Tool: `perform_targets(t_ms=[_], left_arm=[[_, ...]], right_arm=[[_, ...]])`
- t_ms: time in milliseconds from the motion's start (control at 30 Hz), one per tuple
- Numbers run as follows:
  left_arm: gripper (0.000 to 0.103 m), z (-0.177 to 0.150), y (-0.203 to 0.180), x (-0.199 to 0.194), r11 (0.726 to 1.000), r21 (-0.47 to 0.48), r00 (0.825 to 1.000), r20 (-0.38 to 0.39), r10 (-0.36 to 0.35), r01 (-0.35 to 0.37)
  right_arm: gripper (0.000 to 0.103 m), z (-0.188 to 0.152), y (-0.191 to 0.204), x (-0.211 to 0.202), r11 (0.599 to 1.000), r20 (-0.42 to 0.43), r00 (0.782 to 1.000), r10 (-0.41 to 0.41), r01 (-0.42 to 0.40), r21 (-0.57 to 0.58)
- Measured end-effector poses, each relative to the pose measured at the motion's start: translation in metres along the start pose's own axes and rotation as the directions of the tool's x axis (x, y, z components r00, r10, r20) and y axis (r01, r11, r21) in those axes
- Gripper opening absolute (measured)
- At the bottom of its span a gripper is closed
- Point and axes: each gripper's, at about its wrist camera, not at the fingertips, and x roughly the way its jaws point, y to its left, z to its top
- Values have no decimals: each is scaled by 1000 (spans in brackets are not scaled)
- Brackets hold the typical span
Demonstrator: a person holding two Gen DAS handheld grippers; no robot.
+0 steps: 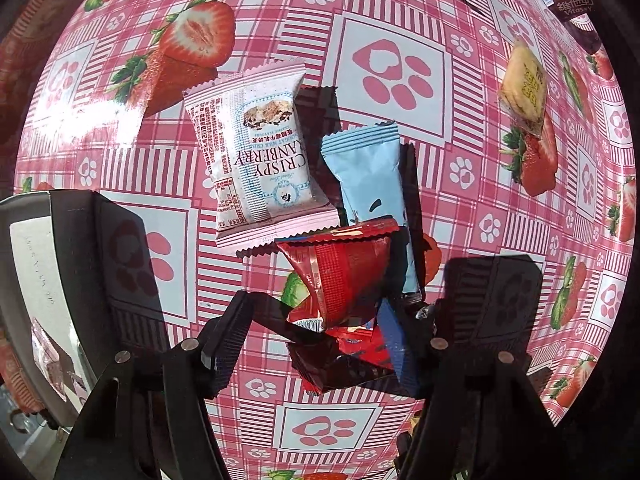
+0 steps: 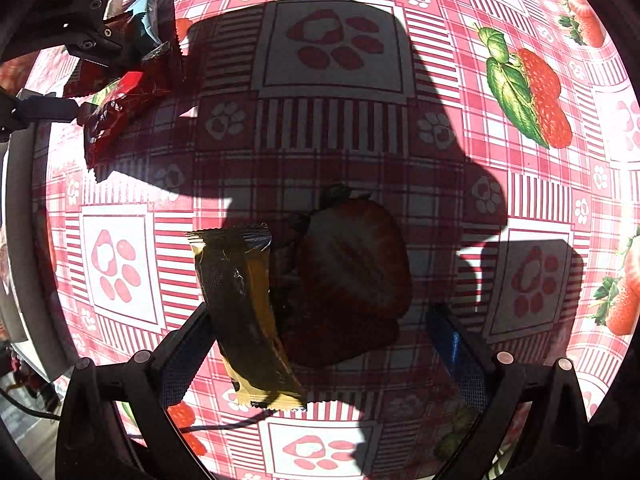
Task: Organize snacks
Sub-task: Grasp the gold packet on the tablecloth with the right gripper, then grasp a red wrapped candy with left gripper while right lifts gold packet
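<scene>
Snack packets lie in bright sun on a glossy pink-and-white checked tablecloth (image 1: 384,76) printed with strawberries and paw marks. In the left wrist view, the left gripper (image 1: 332,344) has its 2 black fingers spread wide around a small heap: a crumpled red foil packet (image 1: 344,276) on top, a pale blue wrapped bar (image 1: 372,184) just behind it and a white-and-pink "Crispy Cranberry" nougat packet (image 1: 260,160) touching both at the far left (the fingers are released, gripping nothing, though the right one sits close against the heap). A yellow wrapped biscuit (image 1: 522,88) lies well apart at the right, and a dark brown Vitasoy carton (image 1: 568,0) sits near the upper right edge. In the right wrist view, the right gripper (image 2: 324,344) also stands released over the shaded cloth, a gold-and-dark wrapped bar (image 2: 244,312) lying lengthwise just beside its left finger (image 2: 188,348), whether touching cannot be told.
</scene>
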Motion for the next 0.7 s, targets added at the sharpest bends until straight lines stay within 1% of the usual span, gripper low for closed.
perform_targets(t_ms=[33, 67, 100, 133, 167, 200, 233, 267, 300, 333, 367, 467, 567, 633, 700], left_arm=[[51, -3, -4, -1, 1000, 21, 1000, 9, 19, -19], [47, -5, -6, -2, 999, 40, 1000, 18, 24, -25], [47, -6, -7, -2, 999, 52, 1000, 24, 15, -16], [43, -7, -8, -3, 998, 60, 999, 34, 11, -13], [30, -8, -8, -5, 997, 72, 999, 44, 12, -15], [29, -9, -8, -6, 996, 88, 999, 53, 12, -17], [27, -11, -16, -6, 994, 108, 998, 63, 10, -17], [25, -13, -15, -8, 991, 132, 997, 73, 7, -17], [23, -17, -15, -11, 987, 161, 996, 85, 11, -25], [9, -23, -15, -13, 981, 189, 995, 97, 16, -35], [8, -30, -13, -14, 977, 210, 995, 99, 20, -41], [8, -60, 0, -16, 975, 222, 997, 83, -2, -17], [8, -97, 18, -16, 971, 240, 997, 76, -29, 10], [9, -113, 29, -19, 971, 237, 996, 82, -39, 18], [10, -122, 40, -21, 976, 217, 995, 89, -46, 26]], right_arm=[[103, 0, 0, 0, 1000, -11, 1000, 0, 0, -2], [103, 1, 0, 0, 1000, -27, 1000, 0, 0, -2], [103, 3, 0, 1, 1000, -44, 999, 1, -1, 0], [103, 4, 0, 1, 1000, -54, 999, 1, -1, 3], [103, 4, 0, 0, 1000, -56, 998, 4, -3, 7], [99, 4, -1, -1, 1000, -51, 999, 2, -2, 9], [92, 2, -1, -5, 1000, -39, 999, 0, 0, 9], [86, 1, -1, -9, 1000, -22, 1000, -1, 1, 3], [70, 0, -3, -18, 1000, -2, 1000, -2, 2, -12], [41, -1, 0, -22, 1000, 14, 1000, -3, 3, -31], [24, -2, 2, -27, 998, 29, 1000, -2, 3, -57], [24, -5, 0, -31, 997, 31, 999, 38, -36, -67], [24, -16, -11, -32, 992, 14, 993, 120, -120, -24], [24, -27, -19, -32, 988, 6, 988, 156, -156, 1], [24, -37, -27, -31, 984, 1, 984, 177, -177, 18]])
